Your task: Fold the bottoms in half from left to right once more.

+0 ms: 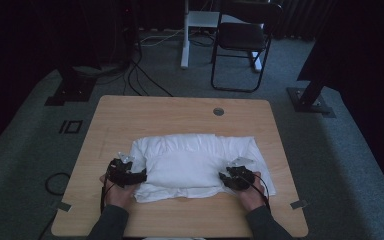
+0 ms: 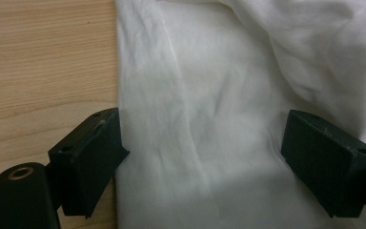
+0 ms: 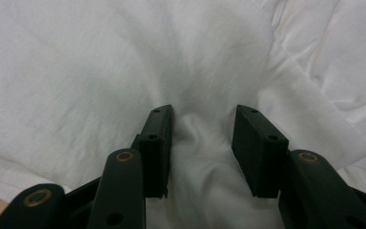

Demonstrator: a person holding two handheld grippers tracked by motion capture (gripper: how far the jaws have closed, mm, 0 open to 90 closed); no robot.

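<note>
Table (image 1: 130,115) of pale wood carries a folded white cloth (image 1: 195,162) on its near half, lying crosswise between the two hands. From six o'clock both forearms come in over the near edge, sleeves dark, wrists low and level, each hand wrapped round its tool from behind. Left hand (image 1: 116,192) sits at about eight o'clock of the cloth, its left gripper (image 1: 130,172) pointing toward two o'clock at the cloth's left border. In the left gripper view that tool (image 2: 202,152) stands wide, jaws well apart and straddling the cloth's edge with nothing pressed between them. Right hand (image 1: 252,195) sits at about four o'clock of the cloth; the right gripper (image 1: 232,176) points inward toward ten o'clock. Its jaws (image 3: 202,148) stand narrower, with a raised pucker of cloth gathered between them.
</note>
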